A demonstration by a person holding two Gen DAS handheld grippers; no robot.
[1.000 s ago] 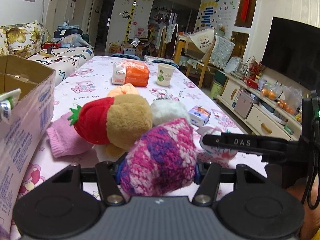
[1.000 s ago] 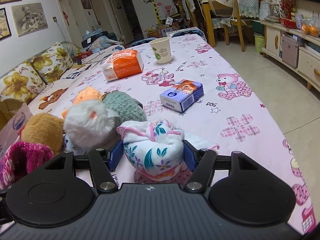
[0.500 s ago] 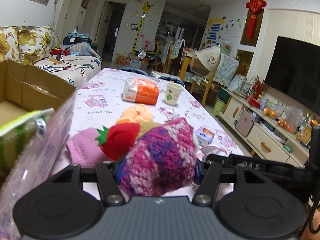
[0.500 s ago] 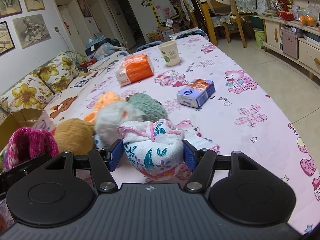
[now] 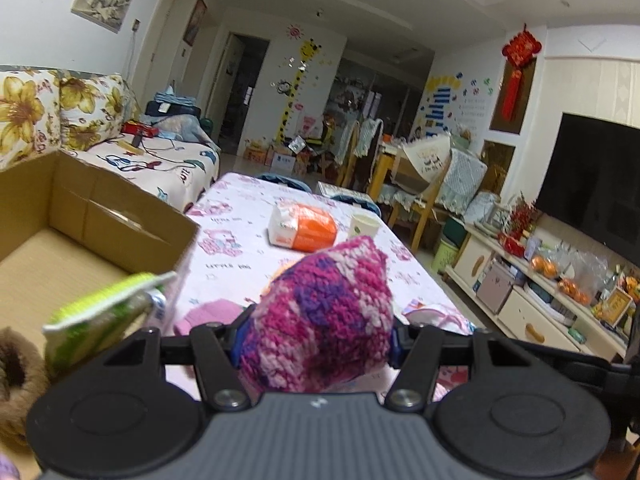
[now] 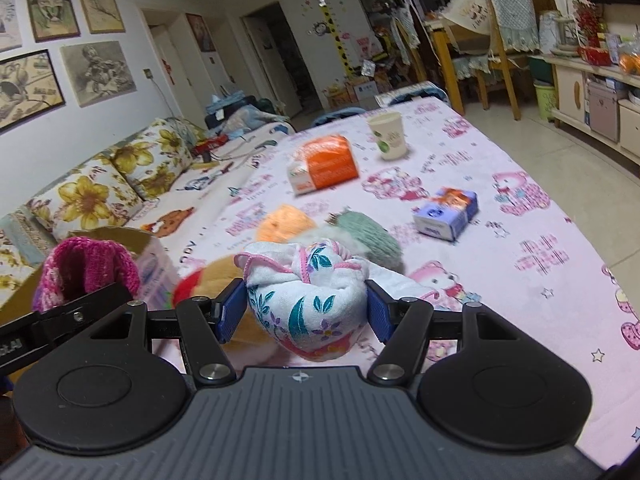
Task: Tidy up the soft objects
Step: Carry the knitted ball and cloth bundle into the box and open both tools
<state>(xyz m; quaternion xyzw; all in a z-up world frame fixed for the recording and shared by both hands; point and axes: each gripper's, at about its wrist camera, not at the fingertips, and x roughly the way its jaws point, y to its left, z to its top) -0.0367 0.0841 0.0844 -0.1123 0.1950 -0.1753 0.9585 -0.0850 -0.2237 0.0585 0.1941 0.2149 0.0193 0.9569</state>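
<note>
Left wrist view: a pink, purple and white knitted woolly bundle is clamped between the blue pads of the left gripper, lifted clear of the pink cartoon-print tabletop and carried beside the open brown cardboard box. Such a hold fits the task, since the box is judged to be the place where soft things are gathered. A green and white soft packet is already propped at the near wall of the box, and a brown furry item is cut off at the frame edge near the box, so its kind cannot be told.

In the right wrist view, a white cloth bundle printed with teal leaves and edged in pink is squeezed between the pads of the right gripper, raised above the tabletop and farther from the box than the knitted bundle. Both bundles are compressed by the pads, which suggests a firm but yielding hold.

Behind the cloth bundle, away from the box, an orange fuzzy ball and a green knitted piece lie on the tabletop, partly hidden and blurred. A tan plush with a red part is mostly covered by the gripper. The interior of the box is only partly seen, so its contents cannot be counted.
</note>
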